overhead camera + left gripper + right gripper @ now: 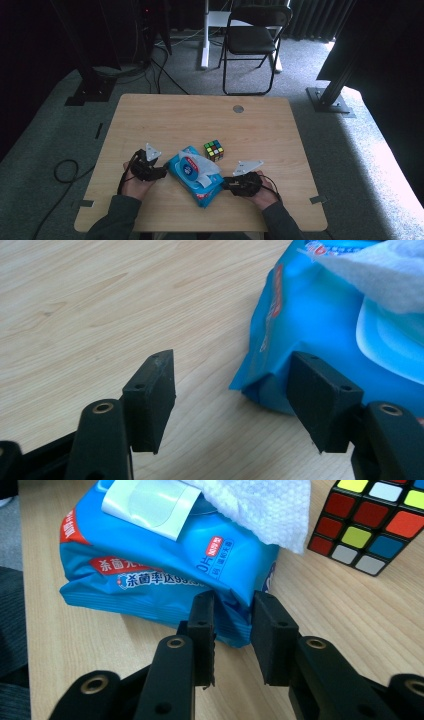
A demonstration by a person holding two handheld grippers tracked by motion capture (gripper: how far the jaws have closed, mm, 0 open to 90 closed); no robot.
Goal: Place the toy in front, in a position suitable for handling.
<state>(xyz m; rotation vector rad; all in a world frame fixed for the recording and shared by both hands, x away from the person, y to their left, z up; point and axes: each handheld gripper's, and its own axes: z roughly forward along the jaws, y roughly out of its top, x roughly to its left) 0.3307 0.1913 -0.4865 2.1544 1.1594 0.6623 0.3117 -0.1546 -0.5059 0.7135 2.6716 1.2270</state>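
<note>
the blue wipes pack [195, 175] lies at lower centre of the high view on the surface [165, 120], a white wipe [206, 164] sticking out. right gripper [234, 630] fingers pinch its corner; left gripper [230, 400] fingers stand wide, one beside the pack's end. a puzzle cube [213, 150] sits just above.

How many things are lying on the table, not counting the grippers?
2. A blue wet-wipes pack lies near the front edge between the two grippers, with a white wipe sticking out of its top. A colour puzzle cube sits just behind it, toward the right.
</note>
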